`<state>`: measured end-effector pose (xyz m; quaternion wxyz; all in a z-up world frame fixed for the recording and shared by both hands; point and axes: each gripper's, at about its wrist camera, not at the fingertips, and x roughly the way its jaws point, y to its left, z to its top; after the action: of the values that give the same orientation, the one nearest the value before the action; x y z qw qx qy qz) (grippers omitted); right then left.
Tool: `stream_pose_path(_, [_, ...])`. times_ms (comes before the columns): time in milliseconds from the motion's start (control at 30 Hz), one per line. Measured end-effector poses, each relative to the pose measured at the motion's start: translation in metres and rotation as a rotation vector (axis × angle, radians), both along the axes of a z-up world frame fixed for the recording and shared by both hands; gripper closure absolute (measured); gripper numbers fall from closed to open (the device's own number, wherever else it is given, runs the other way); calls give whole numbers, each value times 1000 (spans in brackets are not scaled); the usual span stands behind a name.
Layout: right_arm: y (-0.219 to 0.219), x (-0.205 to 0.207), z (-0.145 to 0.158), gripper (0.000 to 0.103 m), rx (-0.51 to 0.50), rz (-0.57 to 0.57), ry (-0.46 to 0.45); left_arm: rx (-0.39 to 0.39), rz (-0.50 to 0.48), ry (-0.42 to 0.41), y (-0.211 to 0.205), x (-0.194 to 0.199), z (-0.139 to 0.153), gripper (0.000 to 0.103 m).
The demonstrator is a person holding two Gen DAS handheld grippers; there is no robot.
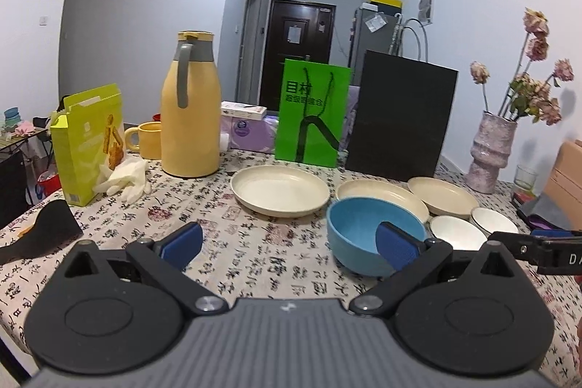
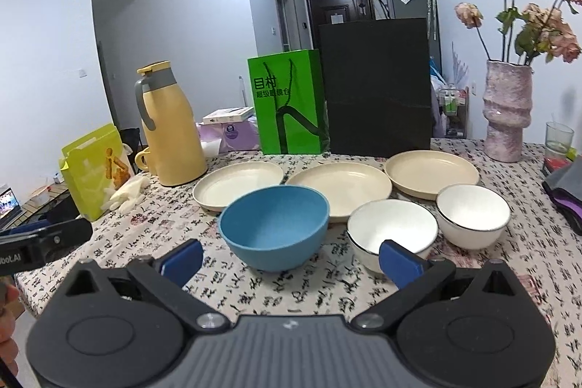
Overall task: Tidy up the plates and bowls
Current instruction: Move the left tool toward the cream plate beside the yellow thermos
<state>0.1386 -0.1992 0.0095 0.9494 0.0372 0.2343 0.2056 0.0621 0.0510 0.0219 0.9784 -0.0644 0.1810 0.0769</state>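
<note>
Three cream plates lie in a row on the patterned tablecloth: left plate (image 1: 280,190) (image 2: 238,186), middle plate (image 1: 382,200) (image 2: 343,186), right plate (image 1: 442,197) (image 2: 433,171). In front of them stand a blue bowl (image 1: 363,231) (image 2: 274,226) and two white bowls, one nearer (image 1: 456,231) (image 2: 393,231) and one farther right (image 1: 493,219) (image 2: 473,213). My left gripper (image 1: 289,244) is open, left of the blue bowl, its right finger overlapping the bowl in view. My right gripper (image 2: 291,259) is open just in front of the blue bowl and the nearer white bowl. Both hold nothing.
A yellow thermos (image 1: 189,108) (image 2: 171,130), a yellow mug (image 1: 145,140), a yellow-green box (image 1: 89,144), gloves (image 1: 123,179), a green bag (image 1: 313,113) (image 2: 289,102), a black bag (image 1: 400,117) (image 2: 376,86), a pink vase (image 1: 491,151) (image 2: 507,111) and a glass (image 2: 558,139) ring the dishes.
</note>
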Motion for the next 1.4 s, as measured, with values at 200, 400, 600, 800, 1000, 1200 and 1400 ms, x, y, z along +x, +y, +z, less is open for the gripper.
stream_pose_path(200, [10,20,3,0,33,9,-17,-15,38,0,14,19,4,0])
stream_pose_path(400, [21,42,5,0,60,21,-26,-17,74,-9,27,36,8,0])
stream_pose_path(600, [32,63,6,0,77,24,-24,-28,103,-12,38,56,11,0])
stream_pose_path(800, [40,84,8,0,87,27,-19,-37,123,-14,46,75,14,0])
stream_pose_path(1000, [51,108,11,0,83,28,-25,-54,141,-8,54,98,15,0])
stream_pose_path(1200, [59,135,12,0,95,22,-13,-65,155,8,60,125,13,0])
stream_pose_path(1400, [69,161,9,0,88,9,-11,-97,168,18,70,149,14,0])
